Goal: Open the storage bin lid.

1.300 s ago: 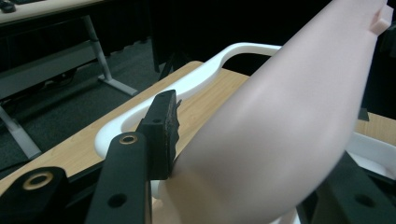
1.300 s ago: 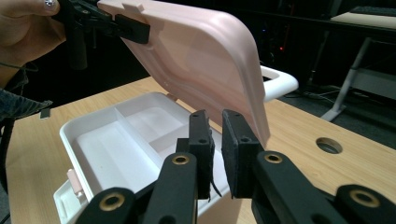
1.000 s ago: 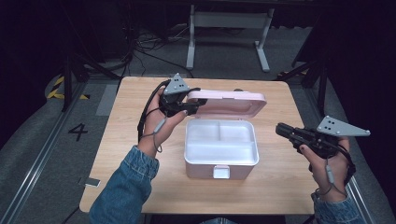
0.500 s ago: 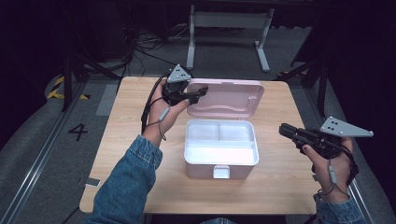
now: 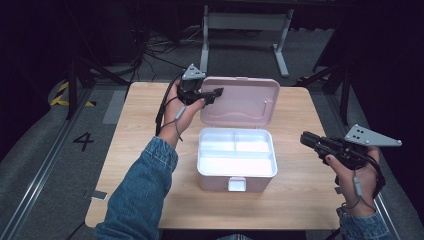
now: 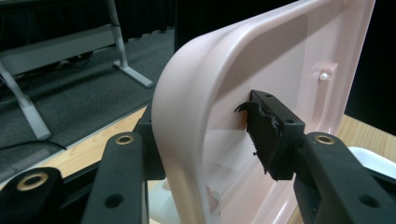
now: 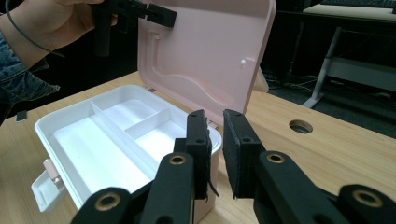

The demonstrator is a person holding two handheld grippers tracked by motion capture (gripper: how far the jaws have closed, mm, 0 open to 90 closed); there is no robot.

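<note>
Your left gripper (image 5: 212, 93) sits at the upper left corner of the pink lid (image 5: 245, 100), jaws straddling the lid's edge, one in front and one behind. They have just been opening with the lid between them, and in the left gripper view the inner pad (image 6: 268, 128) looks barely off the plastic, though the angle is poor, so I read it as a loosened grip rather than a clamp. Your right gripper (image 5: 312, 141) hovers off the right side of the box (image 5: 235, 177), jaws close together with a narrow gap and nothing in them. The box stands mid-table (image 5: 140, 150), lid raised nearly upright on its rear hinge, white divided tray (image 5: 237, 152) bare, front latch (image 5: 236, 184) flipped down. Step in hand: finishing the lid opening and letting go. Next move, as I judge it: check the lid stands by itself before you draw the left jaws clear sideways, without dragging it shut. Right stays free to steady the box wall if it tips.
</note>
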